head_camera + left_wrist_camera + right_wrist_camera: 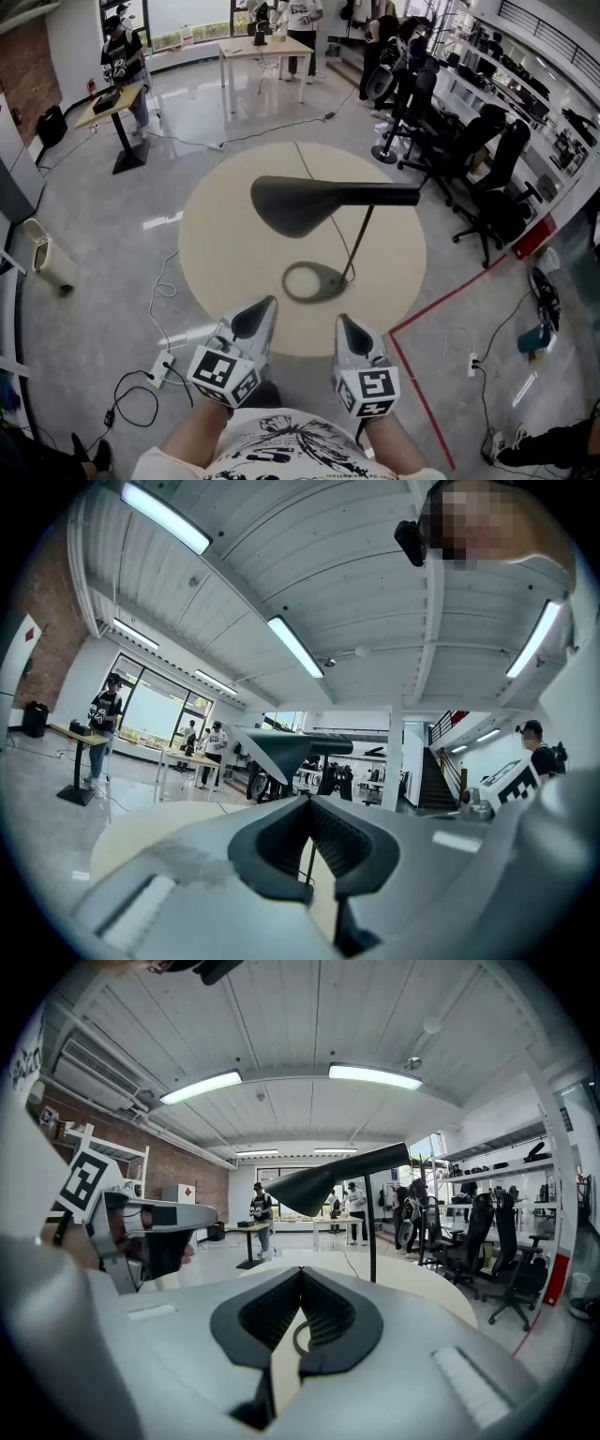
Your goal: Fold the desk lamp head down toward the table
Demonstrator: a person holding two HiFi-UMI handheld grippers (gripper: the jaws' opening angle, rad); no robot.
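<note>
A black desk lamp stands on the round beige table [225, 244]. Its long head [300, 202] lies level, well above the tabletop, carried by a thin stem [356, 246] that rises from the oval base [314, 281]. At the table's near edge my left gripper [265, 305] and right gripper [343, 322] sit side by side, both shut and holding nothing, short of the base. The left gripper view shows the lamp head [281, 747] beyond the shut jaws of my left gripper [307, 801]. In the right gripper view the head [323, 1185] and stem [371, 1232] rise behind my right gripper [300, 1271].
The lamp's cord [314, 178] runs off the far table edge. Black office chairs [487, 159] crowd the right side. A power strip [161, 367] with cables lies on the floor at the left, and red tape [450, 300] marks the floor at the right. People stand at desks [262, 47] far behind.
</note>
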